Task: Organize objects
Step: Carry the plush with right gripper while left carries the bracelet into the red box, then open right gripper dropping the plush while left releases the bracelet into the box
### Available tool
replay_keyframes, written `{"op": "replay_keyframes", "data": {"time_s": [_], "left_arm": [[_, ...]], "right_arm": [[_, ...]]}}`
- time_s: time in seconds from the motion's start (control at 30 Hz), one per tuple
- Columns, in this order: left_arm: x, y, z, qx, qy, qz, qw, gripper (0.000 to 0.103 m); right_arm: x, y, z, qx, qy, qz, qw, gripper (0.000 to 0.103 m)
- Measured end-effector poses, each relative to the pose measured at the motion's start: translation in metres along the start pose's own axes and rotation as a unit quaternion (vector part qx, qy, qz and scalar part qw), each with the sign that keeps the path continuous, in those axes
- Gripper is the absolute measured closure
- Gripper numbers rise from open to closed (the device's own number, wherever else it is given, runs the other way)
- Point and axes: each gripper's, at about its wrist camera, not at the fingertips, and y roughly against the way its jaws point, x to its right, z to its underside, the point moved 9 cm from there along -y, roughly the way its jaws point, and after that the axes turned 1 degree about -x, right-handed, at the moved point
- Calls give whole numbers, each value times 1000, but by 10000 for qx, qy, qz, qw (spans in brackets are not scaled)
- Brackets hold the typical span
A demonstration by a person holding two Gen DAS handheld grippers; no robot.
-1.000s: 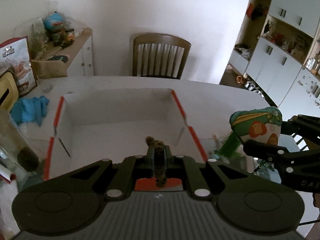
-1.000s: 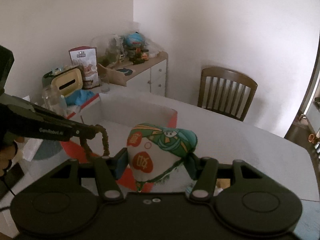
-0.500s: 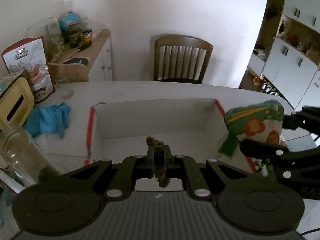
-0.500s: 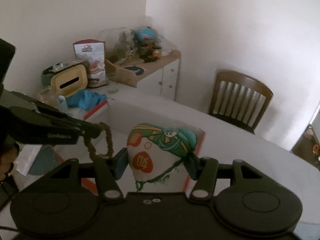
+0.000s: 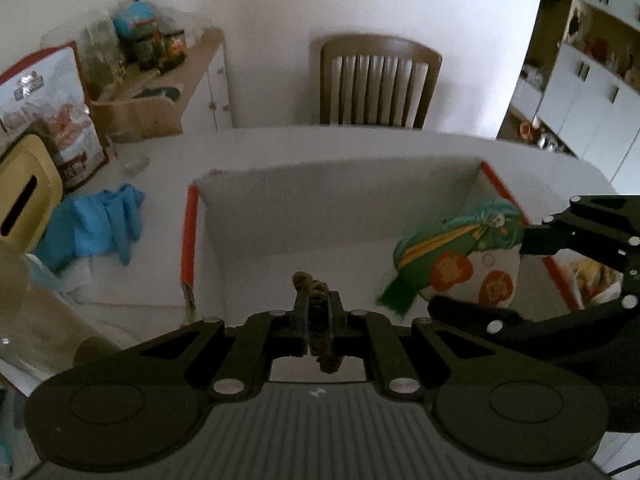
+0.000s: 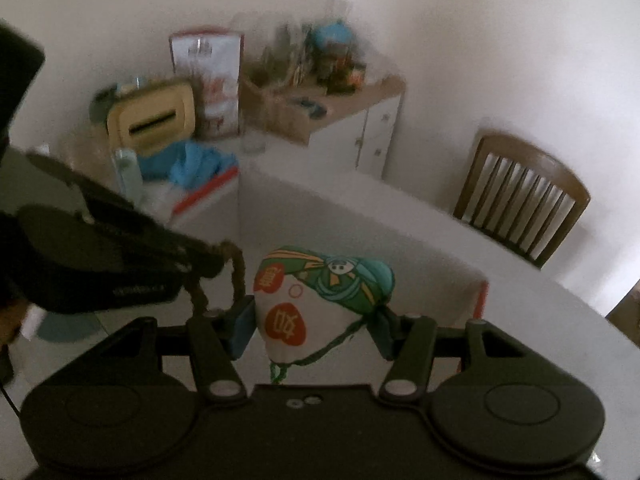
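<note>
My left gripper [image 5: 318, 312] is shut on a brown braided hair tie [image 5: 316, 292], held over the near side of an open white cardboard box [image 5: 340, 196] with orange edge tape. The hair tie loop [image 6: 236, 268] also hangs from the left gripper in the right wrist view. My right gripper [image 6: 316, 320] is shut on a white plush toy [image 6: 316, 296] with green top and orange spots. In the left wrist view the plush [image 5: 460, 256] is held over the box's right side.
On the white table [image 5: 360, 140] left of the box lie a blue cloth [image 5: 96, 228], a yellow tissue box [image 5: 24, 200] and a snack bag [image 5: 44, 96]. A wooden chair [image 5: 378, 80] stands behind the table. A cluttered sideboard [image 5: 168, 84] is at the back left.
Both grippers moved left and forward over the box. The plush went from beside the box's right wall to above its inside. Both grips stayed shut.
</note>
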Motion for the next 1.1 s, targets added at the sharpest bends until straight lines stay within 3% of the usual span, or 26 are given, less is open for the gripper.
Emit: {"op": "replay_keyframes", "data": {"time_s": [0.27,0.5,0.67,0.77,1.1], "left_arm": [[-2,-29,13,-454,-11,99,9989,95],[-7,-41,23,-722,-3,61,9974,95],[-7,-42,28,-798,-37,5,9968,95],[-7,-41,28,-834,-34,-25,9965,94],[-7,-24,25,-783,65,-47,9969,92]], "right_arm": [[-9,-38,30,-749,42,-20,9972,45],[-13,-55,41,-1098,-84,-72,9939,42],[-11,-61,45,-1214,-288,-155,9921,39],[-10,-60,44,-1217,-351,-193,9918,31],[-5,-41,41,-1067,-446,-220,9930,30]]}}
